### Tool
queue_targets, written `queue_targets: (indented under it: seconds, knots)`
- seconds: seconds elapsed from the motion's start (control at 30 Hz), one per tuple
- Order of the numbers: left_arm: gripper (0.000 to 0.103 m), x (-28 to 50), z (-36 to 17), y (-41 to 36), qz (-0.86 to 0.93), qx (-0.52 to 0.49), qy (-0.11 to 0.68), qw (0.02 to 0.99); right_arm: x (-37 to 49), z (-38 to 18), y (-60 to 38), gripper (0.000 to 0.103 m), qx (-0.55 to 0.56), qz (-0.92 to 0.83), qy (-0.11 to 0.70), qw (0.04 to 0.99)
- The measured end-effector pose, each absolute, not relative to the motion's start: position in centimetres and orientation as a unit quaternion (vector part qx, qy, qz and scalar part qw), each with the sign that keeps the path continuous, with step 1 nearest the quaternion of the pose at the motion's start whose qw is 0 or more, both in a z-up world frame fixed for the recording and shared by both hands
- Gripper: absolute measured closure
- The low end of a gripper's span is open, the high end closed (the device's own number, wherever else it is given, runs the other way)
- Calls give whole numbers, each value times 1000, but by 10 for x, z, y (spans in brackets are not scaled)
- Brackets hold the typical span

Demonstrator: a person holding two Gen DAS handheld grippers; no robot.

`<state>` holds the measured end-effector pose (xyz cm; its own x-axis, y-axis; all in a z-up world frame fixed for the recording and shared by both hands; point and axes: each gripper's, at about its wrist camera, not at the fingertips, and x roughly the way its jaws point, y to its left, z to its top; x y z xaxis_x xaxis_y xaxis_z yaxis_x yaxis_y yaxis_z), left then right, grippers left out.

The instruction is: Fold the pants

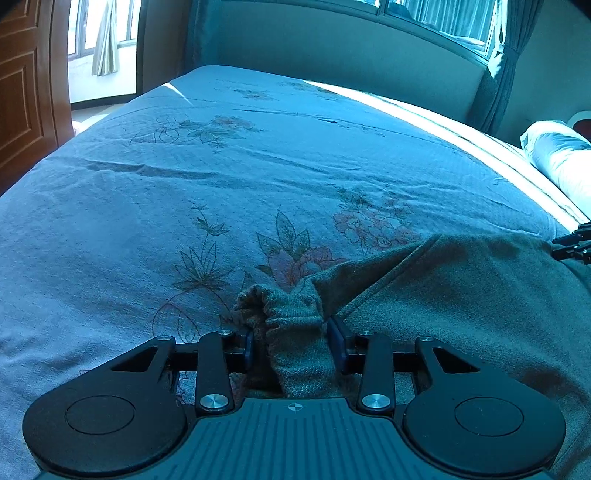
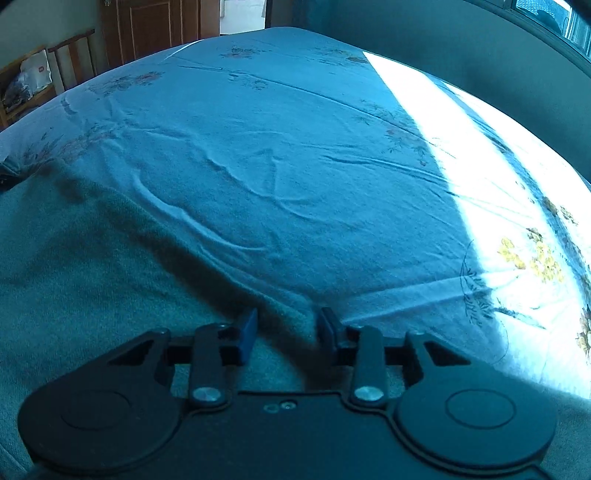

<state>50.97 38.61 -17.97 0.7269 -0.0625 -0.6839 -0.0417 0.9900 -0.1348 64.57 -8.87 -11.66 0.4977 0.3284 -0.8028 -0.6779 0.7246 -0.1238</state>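
The left tool [image 1: 293,341] is clamped on the gathered, elasticated edge of a pair of grey-green knit pants [image 1: 461,295], the bunched cloth squeezed between its two blue-padded fingers [image 1: 248,347]. The right tool [image 2: 286,332] sits at the far edge of the same pants [image 2: 74,277] — cloth lies between its blue pads [image 2: 248,334], which stand visibly apart in its own view, and whether they pinch the fabric cannot be told. The pants lie spread flat on the near side of the bed, running from one tool to the other. Beneath them stretches a pale blue bedsheet printed with pink flowers and leaves [image 1: 221,177], lightly creased, with a bright band of sunlight [image 2: 480,184] across its far side. Beyond are a padded grey headboard [image 1: 332,48], curtained windows [image 1: 443,18], a brown wooden door [image 1: 26,92] and a white pillow [image 1: 561,155].
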Motion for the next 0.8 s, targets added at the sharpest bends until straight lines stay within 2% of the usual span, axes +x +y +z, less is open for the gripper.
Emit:
queue_targets:
  seconds: [0.07, 0.2, 0.57, 0.7, 0.8]
  knots:
    - [76, 511, -180, 388, -18, -73, 366, 928, 640, -113, -89, 103, -217, 292, 397, 843]
    - [83, 499, -169, 389, -35, -64, 341, 937, 620, -90, -101, 103, -195, 283, 372, 862]
    - [85, 397, -93, 403, -125, -56, 205, 969, 459, 4, -140, 103, -203, 302, 297, 883]
    - [84, 342, -88, 397, -138, -47, 184, 972, 389, 6, -151, 103, -220, 306, 287, 881]
    - [83, 297, -98, 385, -136, -41, 190, 971, 342, -14, -159, 103, -245, 293, 286, 879]
